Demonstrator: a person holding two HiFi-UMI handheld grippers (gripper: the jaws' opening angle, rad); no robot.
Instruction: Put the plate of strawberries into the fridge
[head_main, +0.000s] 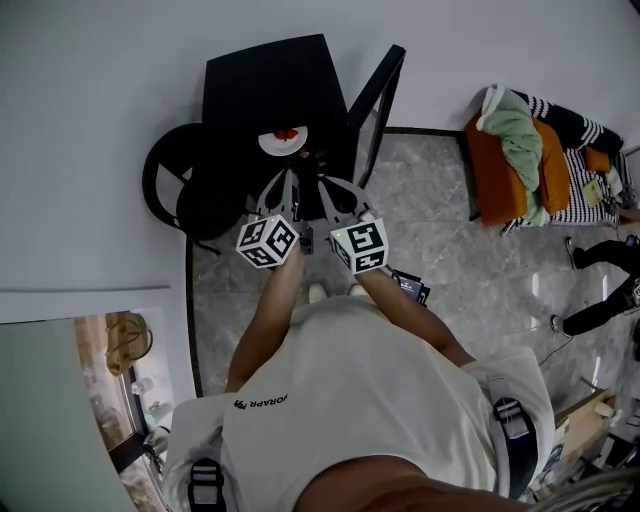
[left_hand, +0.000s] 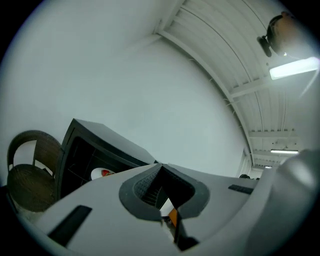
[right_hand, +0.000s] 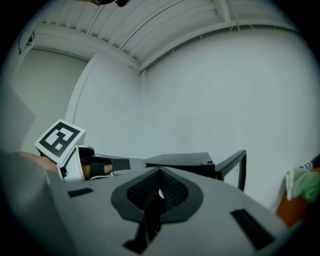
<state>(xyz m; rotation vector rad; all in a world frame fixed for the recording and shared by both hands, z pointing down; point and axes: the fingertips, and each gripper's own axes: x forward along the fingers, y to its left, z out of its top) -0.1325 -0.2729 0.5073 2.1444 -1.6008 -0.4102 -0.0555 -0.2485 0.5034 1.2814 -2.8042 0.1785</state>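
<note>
Standing left, chair: dark, round-backed, just beside the fridge's left wall.
Fridge: a small black box on the floor against the white wall, open towards the person.
Plate: white, lying on a shelf inside the fridge near its open front.
Strawberries: red, on the plate's middle.
Plate relative to jaws: it lies beyond both pairs of tips and apart from them. In the left gripper view it shows inside the fridge, left of the jaw tips. The right gripper view does not show it.
Left gripper: pointed towards the fridge opening, just near of it. Its jaws are drawn together at the tips with nothing between them.
Right gripper: just beside the left one, aimed at the fridge's right part. Its jaws are closed to a thin dark slit and hold nothing.
Fridge door: swung open to the right, seen edge-on.
Floor: grey marbled tile.
Orange seat: far right, well apart from the fridge, piled with green and striped clothes.
</note>
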